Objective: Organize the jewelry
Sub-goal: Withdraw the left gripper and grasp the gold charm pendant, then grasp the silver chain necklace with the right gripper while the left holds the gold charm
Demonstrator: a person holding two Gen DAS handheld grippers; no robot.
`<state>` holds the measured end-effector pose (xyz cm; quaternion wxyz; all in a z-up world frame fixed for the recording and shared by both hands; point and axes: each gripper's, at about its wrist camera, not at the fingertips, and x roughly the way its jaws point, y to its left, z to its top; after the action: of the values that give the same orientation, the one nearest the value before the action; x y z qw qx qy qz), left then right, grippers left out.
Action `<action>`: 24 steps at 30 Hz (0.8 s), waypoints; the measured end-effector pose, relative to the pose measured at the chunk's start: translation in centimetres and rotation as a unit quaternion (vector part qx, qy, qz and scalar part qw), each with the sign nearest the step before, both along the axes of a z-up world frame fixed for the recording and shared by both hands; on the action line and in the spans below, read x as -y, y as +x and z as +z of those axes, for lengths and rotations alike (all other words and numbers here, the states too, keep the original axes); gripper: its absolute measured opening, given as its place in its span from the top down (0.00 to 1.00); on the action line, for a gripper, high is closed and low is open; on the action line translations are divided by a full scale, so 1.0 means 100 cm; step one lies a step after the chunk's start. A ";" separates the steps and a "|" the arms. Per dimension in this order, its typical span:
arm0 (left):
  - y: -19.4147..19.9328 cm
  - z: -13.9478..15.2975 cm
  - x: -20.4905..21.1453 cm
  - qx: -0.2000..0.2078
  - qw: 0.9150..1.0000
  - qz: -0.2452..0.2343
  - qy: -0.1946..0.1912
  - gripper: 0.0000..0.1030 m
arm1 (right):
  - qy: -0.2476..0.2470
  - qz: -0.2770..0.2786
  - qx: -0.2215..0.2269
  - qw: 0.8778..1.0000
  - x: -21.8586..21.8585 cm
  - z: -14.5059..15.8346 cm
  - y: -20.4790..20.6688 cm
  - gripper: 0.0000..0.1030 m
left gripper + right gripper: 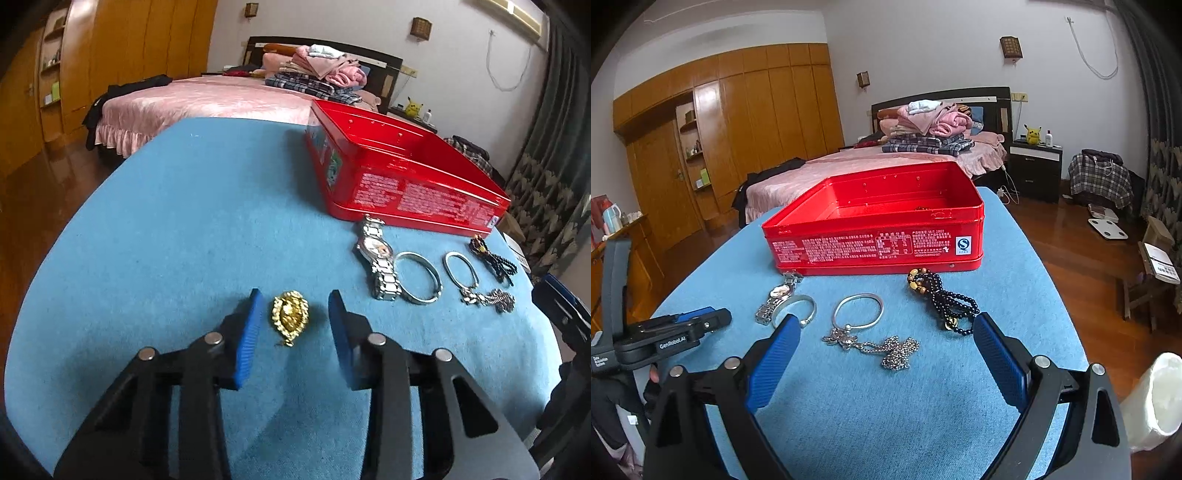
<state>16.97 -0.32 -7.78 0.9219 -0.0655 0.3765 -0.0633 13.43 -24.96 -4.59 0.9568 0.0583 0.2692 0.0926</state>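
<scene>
A gold brooch [289, 316] lies on the blue table cloth [177, 229] between the open fingers of my left gripper [295, 306], not gripped. An open red tin [399, 173] stands beyond; it also shows in the right wrist view [875, 236]. In front of it lie a silver watch [777, 297], a silver bangle [796, 312], a silver bracelet with a charm [858, 312], a silver chain [894, 350] and a black bead string [942, 301]. My right gripper [886, 332] is open and empty, hovering around the silver chain. My left gripper also appears at left [683, 325].
The blue table [1015, 258] drops off to wooden floor [1082, 266] on both sides. A pink bed [849, 166] with folded clothes stands behind. A white roll [1156, 398] sits at the right edge of the right wrist view.
</scene>
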 end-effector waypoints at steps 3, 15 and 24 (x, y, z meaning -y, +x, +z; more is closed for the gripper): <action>-0.004 -0.002 0.003 0.003 1.000 -0.006 0.007 0.74 | 0.001 0.000 -0.002 1.000 0.000 -0.002 0.000 0.10; -0.011 0.000 0.005 0.016 1.000 0.001 -0.001 0.83 | 0.001 0.011 -0.018 1.000 -0.001 -0.004 0.005 0.10; -0.015 0.010 0.015 0.035 0.999 -0.017 -0.005 0.83 | 0.017 0.032 -0.067 0.997 0.002 -0.014 0.022 0.24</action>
<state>15.44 -1.86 -6.83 0.9329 -0.0611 0.3450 -0.0833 15.65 -25.14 -5.99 0.9323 0.0720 0.3324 0.1233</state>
